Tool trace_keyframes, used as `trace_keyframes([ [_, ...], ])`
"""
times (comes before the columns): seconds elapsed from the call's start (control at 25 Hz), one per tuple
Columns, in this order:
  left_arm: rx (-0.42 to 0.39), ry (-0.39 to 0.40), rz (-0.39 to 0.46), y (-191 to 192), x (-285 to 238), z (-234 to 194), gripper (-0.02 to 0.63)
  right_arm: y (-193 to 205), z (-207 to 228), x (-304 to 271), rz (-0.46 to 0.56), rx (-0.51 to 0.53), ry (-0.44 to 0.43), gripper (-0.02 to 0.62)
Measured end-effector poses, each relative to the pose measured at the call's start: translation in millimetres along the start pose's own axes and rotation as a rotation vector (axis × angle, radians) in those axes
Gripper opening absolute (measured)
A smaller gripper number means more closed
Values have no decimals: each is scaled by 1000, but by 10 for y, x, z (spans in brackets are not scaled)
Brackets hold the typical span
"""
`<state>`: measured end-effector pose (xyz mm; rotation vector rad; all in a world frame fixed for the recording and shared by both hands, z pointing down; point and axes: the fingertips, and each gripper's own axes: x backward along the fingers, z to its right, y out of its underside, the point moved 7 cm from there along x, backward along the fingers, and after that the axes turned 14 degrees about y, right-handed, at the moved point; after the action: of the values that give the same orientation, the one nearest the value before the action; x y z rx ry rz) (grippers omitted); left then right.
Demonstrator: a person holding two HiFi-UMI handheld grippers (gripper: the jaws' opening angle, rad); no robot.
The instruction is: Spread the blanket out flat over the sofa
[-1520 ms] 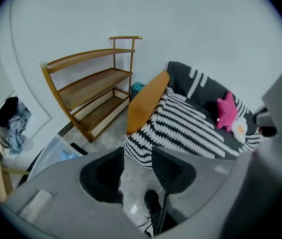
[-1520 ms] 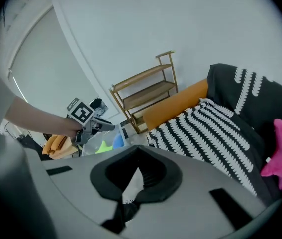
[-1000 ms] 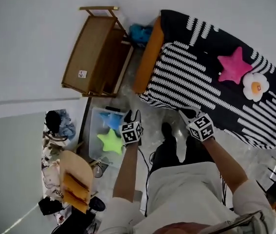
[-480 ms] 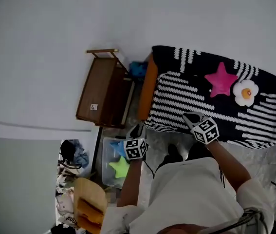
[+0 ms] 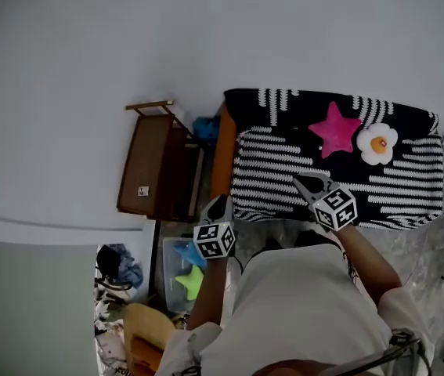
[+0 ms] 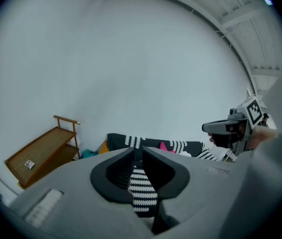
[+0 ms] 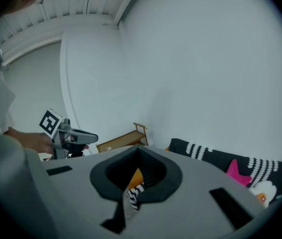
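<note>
As left hand-held gripper (image 5: 220, 205) closes, seemingly on its corner, blanket (image 5: 280, 167) lies lengthwise left-to-right over sofa (image 5: 222, 153).

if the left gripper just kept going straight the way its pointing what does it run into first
The striped blanket: a fold of it sits between the left gripper's closing jaws. Straight past that lies the blanket-covered sofa, then the wall, though depth is hard to judge.

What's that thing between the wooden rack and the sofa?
A crumpled blue bundle lies in the gap between the wooden rack and the sofa, by its orange side. The head view shows it.
</note>
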<state>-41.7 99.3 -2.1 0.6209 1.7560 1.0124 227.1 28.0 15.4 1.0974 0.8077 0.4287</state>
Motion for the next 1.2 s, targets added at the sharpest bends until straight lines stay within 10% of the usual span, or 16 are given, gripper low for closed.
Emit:
trace_keyframes([
  [1.2,-30,65,87,-294,-153,1008,18,-293,806,861,128,10,8,3],
])
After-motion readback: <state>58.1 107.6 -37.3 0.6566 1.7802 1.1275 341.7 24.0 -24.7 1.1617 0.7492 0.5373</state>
